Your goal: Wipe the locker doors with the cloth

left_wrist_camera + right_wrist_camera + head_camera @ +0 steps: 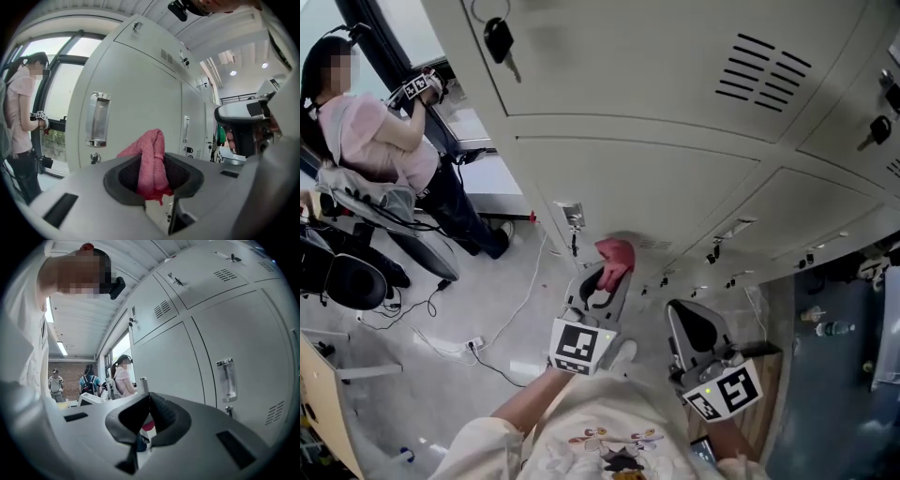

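Observation:
A pinkish-red cloth (151,161) is pinched in my left gripper (152,176), its free end sticking up past the jaws. In the head view the cloth (616,258) sits close to a lower grey locker door (647,192), and the left gripper (605,281) points at it; whether the cloth touches the door I cannot tell. The locker door (136,112) with its metal handle (97,119) fills the left gripper view. My right gripper (698,337) hangs to the right, away from the doors, its jaws closed together with nothing held (149,416).
Locker doors (225,333) with vents, handles and keys (499,42) run along the wall. A person in a pink top (380,141) stands at the left by a window with chairs (347,277) and floor cables (502,323). Other people (86,385) stand further off.

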Motion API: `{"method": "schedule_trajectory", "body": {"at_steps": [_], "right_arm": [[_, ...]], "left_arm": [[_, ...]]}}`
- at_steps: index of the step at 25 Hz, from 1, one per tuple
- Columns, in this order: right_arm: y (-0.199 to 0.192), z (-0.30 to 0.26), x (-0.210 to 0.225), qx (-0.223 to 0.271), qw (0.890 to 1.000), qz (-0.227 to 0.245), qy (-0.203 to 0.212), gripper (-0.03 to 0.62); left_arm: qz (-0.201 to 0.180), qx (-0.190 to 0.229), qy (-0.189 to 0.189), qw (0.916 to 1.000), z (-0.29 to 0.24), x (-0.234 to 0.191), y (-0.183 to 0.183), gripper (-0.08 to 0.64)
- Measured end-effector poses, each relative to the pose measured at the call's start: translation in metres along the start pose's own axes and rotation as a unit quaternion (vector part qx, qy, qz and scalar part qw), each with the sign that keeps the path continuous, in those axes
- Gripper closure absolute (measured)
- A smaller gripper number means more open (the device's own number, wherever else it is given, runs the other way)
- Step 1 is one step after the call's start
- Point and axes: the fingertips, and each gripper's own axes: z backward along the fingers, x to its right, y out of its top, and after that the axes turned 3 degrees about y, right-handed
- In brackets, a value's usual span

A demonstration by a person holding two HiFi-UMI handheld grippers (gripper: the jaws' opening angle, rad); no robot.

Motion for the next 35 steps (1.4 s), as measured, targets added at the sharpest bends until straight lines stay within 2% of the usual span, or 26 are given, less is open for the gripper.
{"method": "schedule_trajectory", "body": {"at_steps": [10, 17, 25, 35], "right_arm": [[-0.011, -0.023, -0.02, -0.016, 0.999, 0.008, 0.041, 0.586], [-0.009, -0.027, -0.021, -0.016, 0.999, 0.008, 0.045, 0.586], [-0.006, -0.024, -0.008, -0.018, 0.999, 0.011, 0.031, 0.586], [-0.005, -0.026, 0.004, -0.016, 1.0, 0.01, 0.022, 0.586]], "left_arm": [[0.008, 0.009, 0.064, 0.9979, 0.02, -0.042, 0.001, 0.449], [0.003, -0.001, 0.096, 0.9954, 0.005, -0.056, -0.004, 0.449], [0.003, -0.001, 0.088, 0.9961, -0.014, -0.057, -0.007, 0.451], [-0.008, -0.007, 0.061, 0.9981, -0.027, -0.041, -0.007, 0.449]]}}
